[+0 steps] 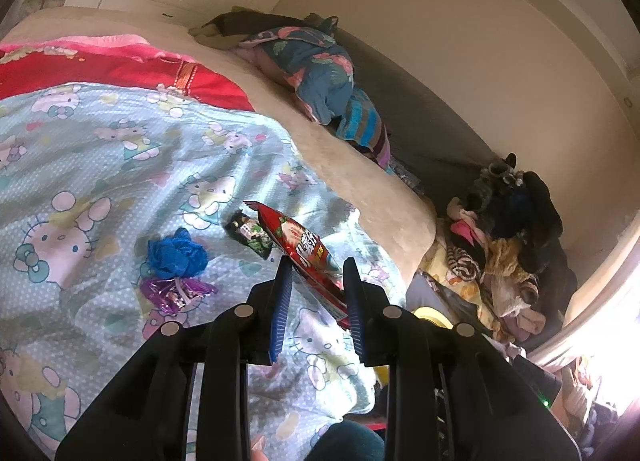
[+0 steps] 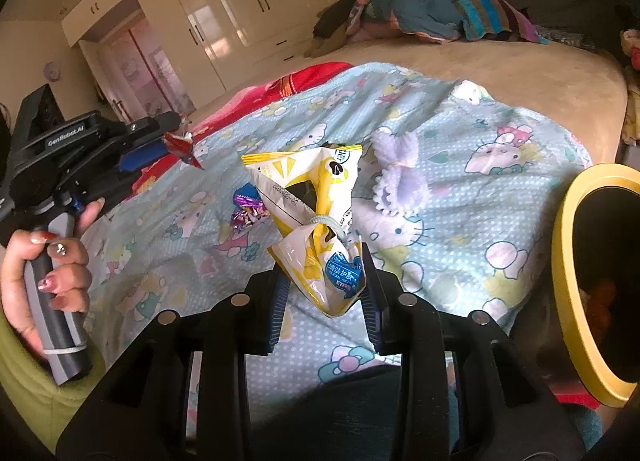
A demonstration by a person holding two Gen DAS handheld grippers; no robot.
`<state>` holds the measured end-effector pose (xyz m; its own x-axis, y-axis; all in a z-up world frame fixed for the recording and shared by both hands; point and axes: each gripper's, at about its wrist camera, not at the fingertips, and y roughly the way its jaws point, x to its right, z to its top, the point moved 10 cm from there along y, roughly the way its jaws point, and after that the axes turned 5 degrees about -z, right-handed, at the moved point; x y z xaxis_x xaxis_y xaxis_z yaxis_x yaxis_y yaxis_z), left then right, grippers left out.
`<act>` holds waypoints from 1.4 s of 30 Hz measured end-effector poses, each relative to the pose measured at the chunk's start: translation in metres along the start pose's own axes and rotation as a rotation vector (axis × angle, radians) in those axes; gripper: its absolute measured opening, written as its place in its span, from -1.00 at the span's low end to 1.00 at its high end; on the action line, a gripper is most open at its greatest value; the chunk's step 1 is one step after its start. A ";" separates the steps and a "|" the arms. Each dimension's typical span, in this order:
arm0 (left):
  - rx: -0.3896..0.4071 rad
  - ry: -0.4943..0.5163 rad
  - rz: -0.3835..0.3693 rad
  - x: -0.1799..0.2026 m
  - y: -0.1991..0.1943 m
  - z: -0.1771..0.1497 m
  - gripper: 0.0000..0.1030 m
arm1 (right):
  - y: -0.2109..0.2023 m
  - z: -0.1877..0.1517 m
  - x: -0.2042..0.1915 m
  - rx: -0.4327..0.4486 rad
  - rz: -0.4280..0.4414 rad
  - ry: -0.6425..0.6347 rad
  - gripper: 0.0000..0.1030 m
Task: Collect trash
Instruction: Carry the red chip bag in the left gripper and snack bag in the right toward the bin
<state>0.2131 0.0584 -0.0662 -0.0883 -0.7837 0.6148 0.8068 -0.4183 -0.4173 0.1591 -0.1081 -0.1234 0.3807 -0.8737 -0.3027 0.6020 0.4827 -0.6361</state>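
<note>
The left gripper (image 1: 316, 281) pinches a red wrapper (image 1: 298, 245) by its lower end, and the right gripper (image 2: 322, 281) is clamped on a yellow-and-white packet (image 2: 316, 221); both hang above the bedspread (image 1: 100, 149). The yellow bin (image 2: 568, 261) sits at 3 o'clock in the right view. The thin edge grips could slip during a swing toward it, dropping either piece, while the blue wad (image 1: 176, 253), purple wrapper (image 1: 176, 293) and dark packet (image 1: 250, 235) remain on the bed.
</note>
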 end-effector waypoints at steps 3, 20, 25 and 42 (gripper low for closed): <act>-0.005 0.010 -0.004 0.005 0.001 -0.002 -0.52 | -0.004 0.001 0.005 0.011 -0.007 0.011 -0.49; -0.045 0.085 -0.036 0.037 0.012 -0.019 -0.52 | -0.022 0.011 0.050 0.065 -0.057 0.088 -0.49; -0.061 0.113 -0.048 0.049 0.017 -0.027 -0.52 | -0.029 0.015 0.064 0.089 -0.075 0.113 -0.49; -0.168 0.254 -0.097 0.103 0.046 -0.083 -0.52 | -0.061 0.020 0.132 0.161 -0.148 0.236 -0.49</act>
<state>0.1926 -0.0801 -0.0778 -0.3204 -0.8169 0.4795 0.6812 -0.5505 -0.4827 0.1866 -0.2515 -0.1109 0.1186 -0.9158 -0.3838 0.7490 0.3363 -0.5709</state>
